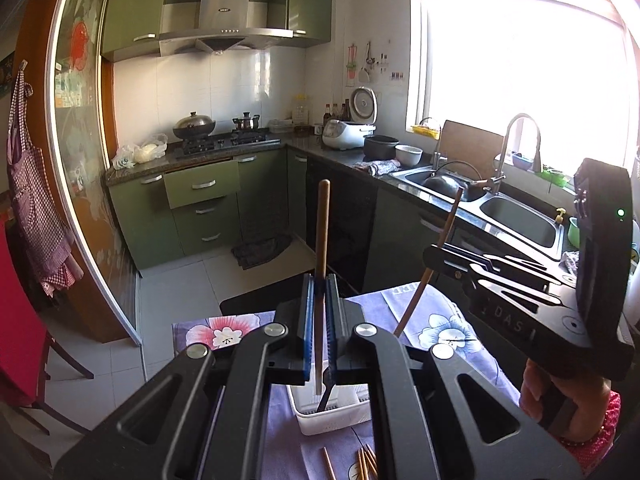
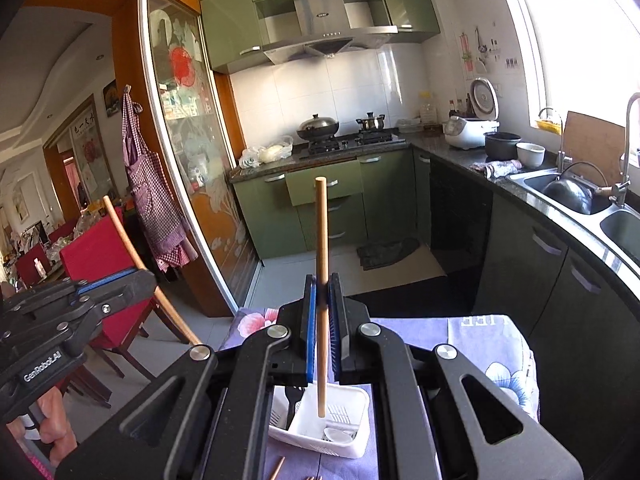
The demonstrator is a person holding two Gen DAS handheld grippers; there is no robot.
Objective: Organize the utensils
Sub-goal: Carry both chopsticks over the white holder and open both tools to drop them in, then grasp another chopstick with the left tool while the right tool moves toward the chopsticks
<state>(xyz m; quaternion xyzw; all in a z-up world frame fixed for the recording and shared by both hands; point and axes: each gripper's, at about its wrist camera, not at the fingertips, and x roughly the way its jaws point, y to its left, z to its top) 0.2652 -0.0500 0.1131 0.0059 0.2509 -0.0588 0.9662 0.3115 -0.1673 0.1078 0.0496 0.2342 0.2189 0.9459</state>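
Observation:
My left gripper (image 1: 321, 285) is shut on a wooden chopstick (image 1: 322, 232) that stands upright between its blue pads. Below it sits a white utensil basket (image 1: 332, 414) on the floral tablecloth, with a black fork (image 1: 326, 390) inside. To the right, my right gripper (image 1: 431, 257) grips a second chopstick (image 1: 448, 224), which leans. In the right wrist view, the right gripper (image 2: 322, 287) is shut on its upright chopstick (image 2: 321, 240) above the basket (image 2: 352, 446), which holds the fork (image 2: 294, 400) and a white spoon (image 2: 335, 435). The left gripper (image 2: 140, 277) with its chopstick (image 2: 120, 228) is at the left.
Several loose chopsticks (image 1: 366, 462) lie on the cloth-covered table (image 1: 436, 320) in front of the basket. A kitchen counter with a double sink (image 1: 516, 216) runs along the right. A red chair (image 2: 104, 248) and a glass sliding door (image 2: 188, 168) stand to the left.

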